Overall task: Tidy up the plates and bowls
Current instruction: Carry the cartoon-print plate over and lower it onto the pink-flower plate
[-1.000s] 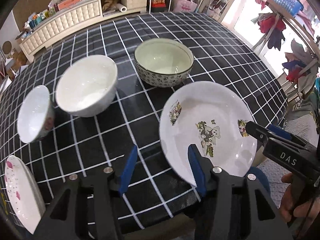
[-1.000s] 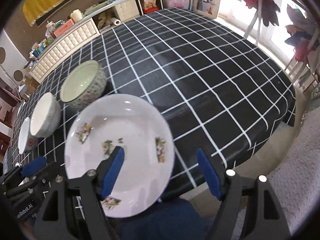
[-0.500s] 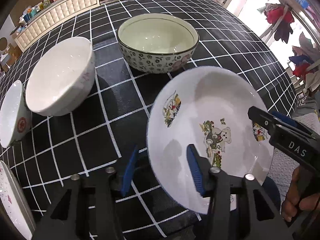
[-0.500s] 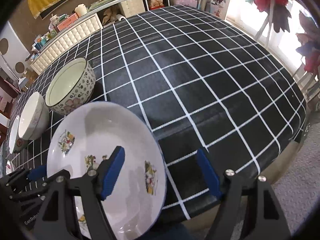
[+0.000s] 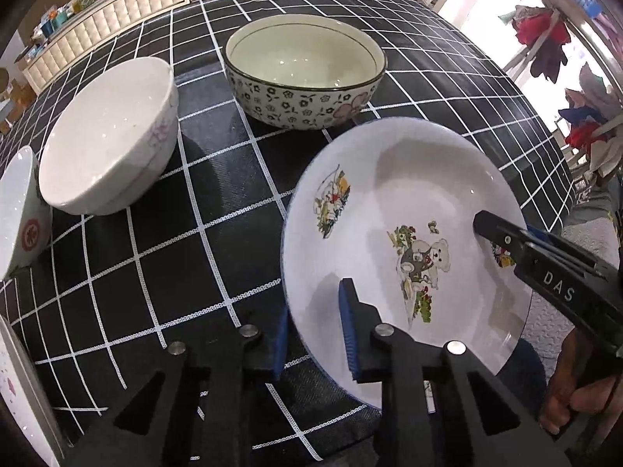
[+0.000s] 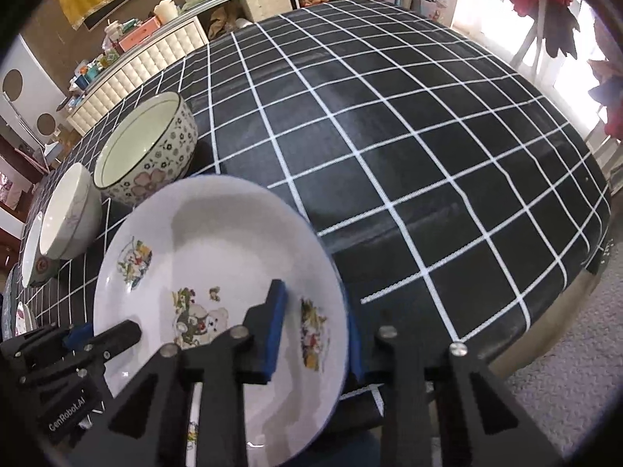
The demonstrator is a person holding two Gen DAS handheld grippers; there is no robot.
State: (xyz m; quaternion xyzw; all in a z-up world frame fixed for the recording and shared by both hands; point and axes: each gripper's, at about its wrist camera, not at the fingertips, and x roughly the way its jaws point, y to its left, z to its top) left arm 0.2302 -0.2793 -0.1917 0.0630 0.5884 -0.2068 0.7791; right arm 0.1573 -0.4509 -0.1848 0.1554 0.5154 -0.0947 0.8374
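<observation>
Both grippers have hold of the same plate (image 5: 393,210), a white one with a bear printed in the middle and small pictures round the rim. It sits at the near edge of the desk (image 6: 409,116), tilted, with part of it hanging past the checked cloth. The left gripper (image 5: 313,330) takes the plate's rim at about 7 o'clock, its jaws clamped on it with one blue pad on the face and the other beneath. The right gripper (image 6: 313,330) bites the rim on the opposite side, around 4 o'clock as seen from the left wrist view, jaws likewise pressed together on the plate.

Beyond the plate, at 12 o'clock, stands a flower-patterned bowl (image 5: 303,74), upright, close to the plate's far rim; whether they touch I cannot tell. At 10 o'clock from the plate is a white bowl (image 5: 109,136), and at 9 o'clock, just beside it, a smaller bowl (image 5: 17,210) with a red mark on its side. At the far left edge of the left view, another plate (image 5: 15,393) with pink specks shows only in part.
</observation>
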